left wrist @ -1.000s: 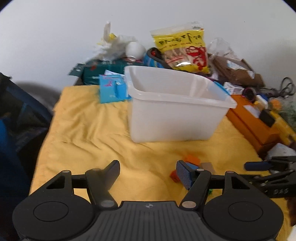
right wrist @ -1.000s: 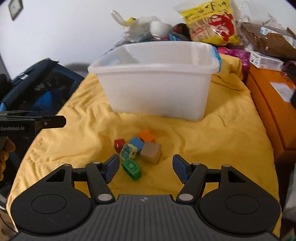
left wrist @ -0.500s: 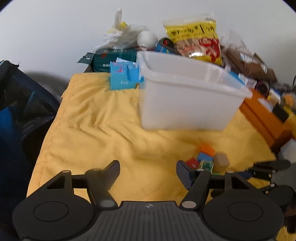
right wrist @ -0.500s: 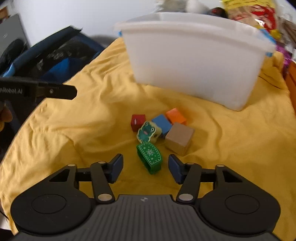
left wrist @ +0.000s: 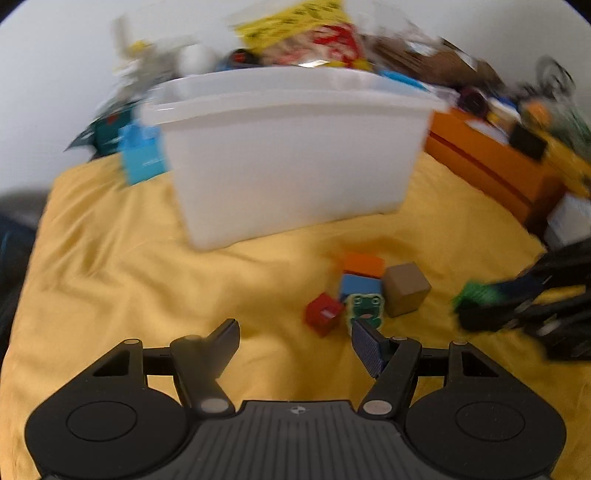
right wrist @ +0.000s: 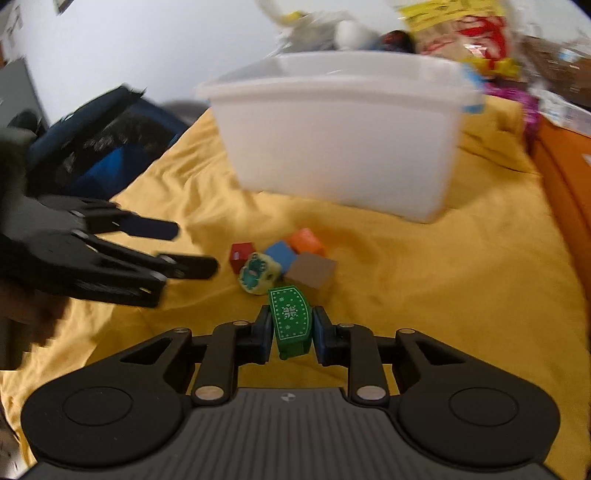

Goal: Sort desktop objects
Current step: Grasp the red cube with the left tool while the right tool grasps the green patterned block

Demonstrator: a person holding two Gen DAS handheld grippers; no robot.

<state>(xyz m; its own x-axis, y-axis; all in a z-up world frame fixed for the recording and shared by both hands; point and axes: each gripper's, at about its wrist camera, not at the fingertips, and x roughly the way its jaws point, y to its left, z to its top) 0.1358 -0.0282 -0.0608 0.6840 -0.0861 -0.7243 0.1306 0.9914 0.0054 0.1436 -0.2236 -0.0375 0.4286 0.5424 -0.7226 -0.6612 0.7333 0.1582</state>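
Gripping: right gripper (right wrist: 289, 334) clenched on green block (right wrist: 290, 321), both pads against its sides, just above yellow cloth (right wrist: 424, 295).
Left gripper (left wrist: 293, 341): released, fingers wide apart, nothing between them; low over the cloth, near the block cluster.
Block cluster: 5 pieces on the cloth beyond the green block: frog block (right wrist: 255, 273), red block (right wrist: 241, 256), blue block (right wrist: 280, 254), orange block (right wrist: 306, 240), brown cube (right wrist: 311, 272), touching or just beside one another.
White bin (right wrist: 343, 129): upright, behind the cluster.
Far edge: yellow snack bag (right wrist: 461, 33), blurred clutter.
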